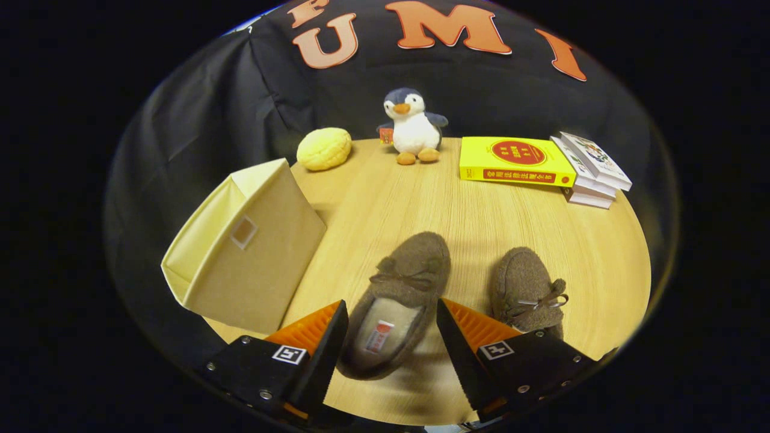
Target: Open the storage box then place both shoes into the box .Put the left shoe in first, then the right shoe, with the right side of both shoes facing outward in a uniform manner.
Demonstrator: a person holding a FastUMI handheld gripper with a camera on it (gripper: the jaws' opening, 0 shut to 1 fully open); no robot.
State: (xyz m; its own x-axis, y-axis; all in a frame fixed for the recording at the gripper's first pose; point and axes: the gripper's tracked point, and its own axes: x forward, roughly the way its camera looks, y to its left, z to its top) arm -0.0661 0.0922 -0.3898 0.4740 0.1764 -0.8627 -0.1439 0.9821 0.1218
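Two brown slipper shoes with bows lie on the round wooden table (481, 222). The left-hand shoe (400, 294) has its heel end between my two fingers, its toe pointing away, its pale insole showing. My gripper (392, 313) is open, its orange-and-black fingers (328, 343) standing either side of that shoe without pressing on it. The other shoe (526, 288) lies just to the right of the right finger. The beige fabric storage box (252, 246) stands to the left of the fingers with its lid shut.
At the far side of the table sit a plush penguin (413, 126), a yellow bun-shaped toy (323, 148), a yellow book (511, 160) and a small stack of white books (592, 170). Bare tabletop lies between the shoes and these things.
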